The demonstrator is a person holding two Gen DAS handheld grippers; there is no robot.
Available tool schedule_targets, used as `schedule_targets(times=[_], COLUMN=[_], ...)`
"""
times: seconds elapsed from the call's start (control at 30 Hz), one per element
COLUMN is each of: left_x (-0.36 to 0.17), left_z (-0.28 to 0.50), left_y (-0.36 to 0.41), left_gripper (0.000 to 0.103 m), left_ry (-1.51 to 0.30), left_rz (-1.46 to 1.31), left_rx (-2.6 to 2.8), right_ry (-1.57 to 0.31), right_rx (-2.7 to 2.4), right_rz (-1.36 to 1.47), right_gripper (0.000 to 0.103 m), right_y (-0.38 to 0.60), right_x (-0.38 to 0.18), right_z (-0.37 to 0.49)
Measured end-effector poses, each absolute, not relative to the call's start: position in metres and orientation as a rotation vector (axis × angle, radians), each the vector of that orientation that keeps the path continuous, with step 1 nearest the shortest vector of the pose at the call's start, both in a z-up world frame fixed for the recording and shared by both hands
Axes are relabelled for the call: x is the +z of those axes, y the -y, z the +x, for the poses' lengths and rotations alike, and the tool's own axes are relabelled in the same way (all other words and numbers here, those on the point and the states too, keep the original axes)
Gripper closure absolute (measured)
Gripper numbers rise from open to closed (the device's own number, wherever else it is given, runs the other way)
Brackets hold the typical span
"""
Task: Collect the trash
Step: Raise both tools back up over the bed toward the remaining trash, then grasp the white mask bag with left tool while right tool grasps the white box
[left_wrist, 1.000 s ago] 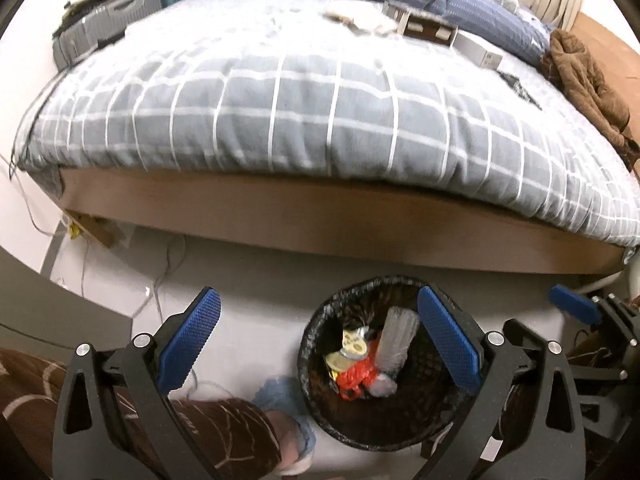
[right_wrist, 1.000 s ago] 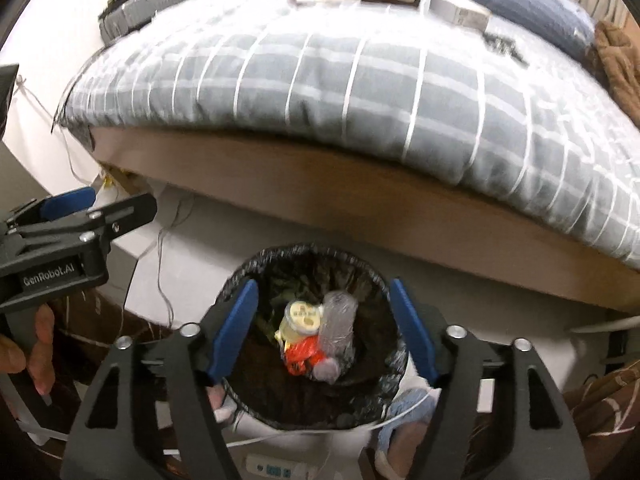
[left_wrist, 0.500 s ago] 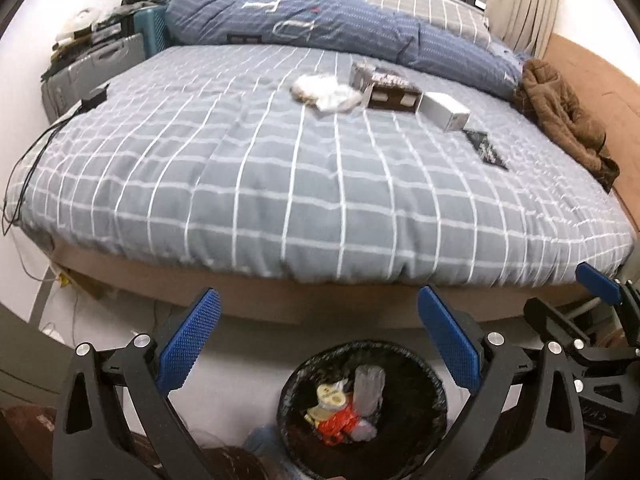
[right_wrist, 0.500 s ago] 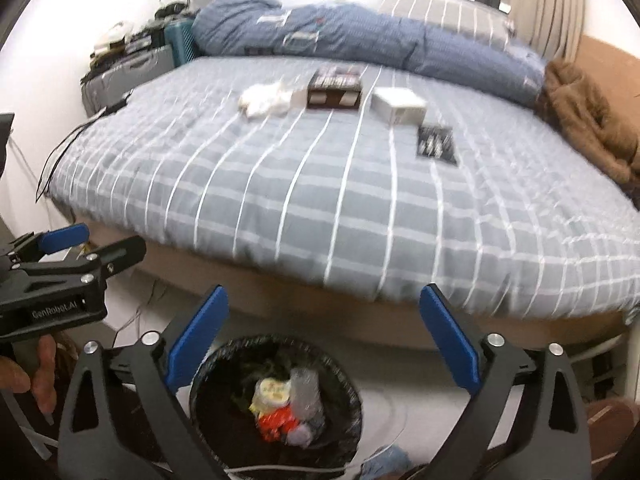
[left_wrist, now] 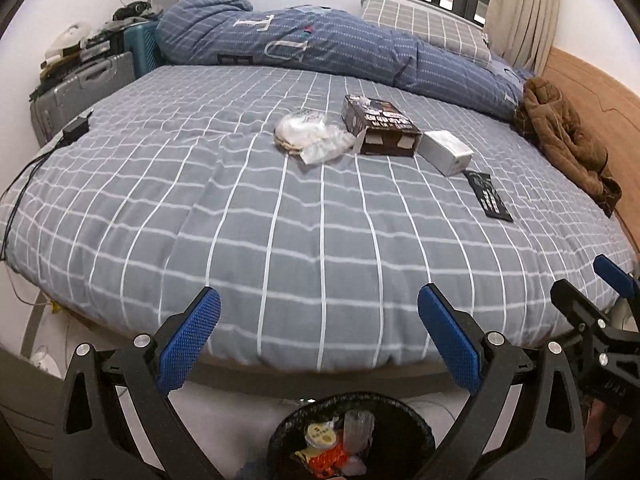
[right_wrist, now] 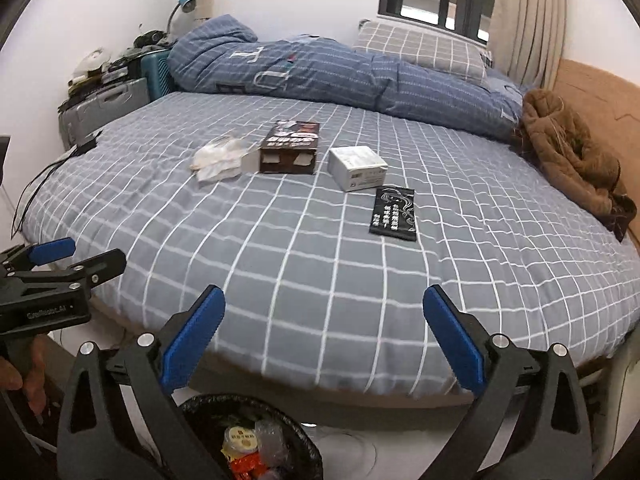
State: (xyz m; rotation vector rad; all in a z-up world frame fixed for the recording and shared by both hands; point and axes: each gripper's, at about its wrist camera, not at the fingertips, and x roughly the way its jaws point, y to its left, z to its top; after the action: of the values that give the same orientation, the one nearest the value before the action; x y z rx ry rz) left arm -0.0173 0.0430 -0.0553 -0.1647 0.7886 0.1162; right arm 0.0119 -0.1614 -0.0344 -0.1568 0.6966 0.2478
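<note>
Trash ahead on bed [right_wrist: 280,280] | black packet [right_wrist: 394,210] nearest right gripper [right_wrist: 324,336], long axis roughly along its reach | both jaws wide, empty; right's have just been opening | left gripper [left_wrist: 320,332] faces plastic wrapper [left_wrist: 316,136] | bin [left_wrist: 416,420] below.

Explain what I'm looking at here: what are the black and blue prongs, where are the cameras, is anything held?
There is no robot. A person holds a hand-held clamp in each hand, each with a fisheye camera looking along its two blue-padded fingers. One picture comes from the left gripper, the other from the right gripper; each also catches the other at its edge. Both have their jaws open and hold nothing; the right one's have just been opening. On the bed lie a plastic wrapper, a brown box, a white box and a black packet. On the floor below is a bin with trash already in it.
</note>
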Motion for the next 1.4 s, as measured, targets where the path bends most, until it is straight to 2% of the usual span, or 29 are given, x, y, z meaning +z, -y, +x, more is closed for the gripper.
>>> schedule_targets(times=[1.4], left_x=[-0.057], left_z=[0.199], left_y=[-0.079], left_gripper=[0.006], left_ry=[-0.785], left_rz=[-0.133], left_rx=[0.145], right_ry=[-0.744], right_rx=[0.187], right_rz=[-0.109], right_gripper=[0.008], right_y=[0.164], right_x=[-0.057], right_z=[0.236])
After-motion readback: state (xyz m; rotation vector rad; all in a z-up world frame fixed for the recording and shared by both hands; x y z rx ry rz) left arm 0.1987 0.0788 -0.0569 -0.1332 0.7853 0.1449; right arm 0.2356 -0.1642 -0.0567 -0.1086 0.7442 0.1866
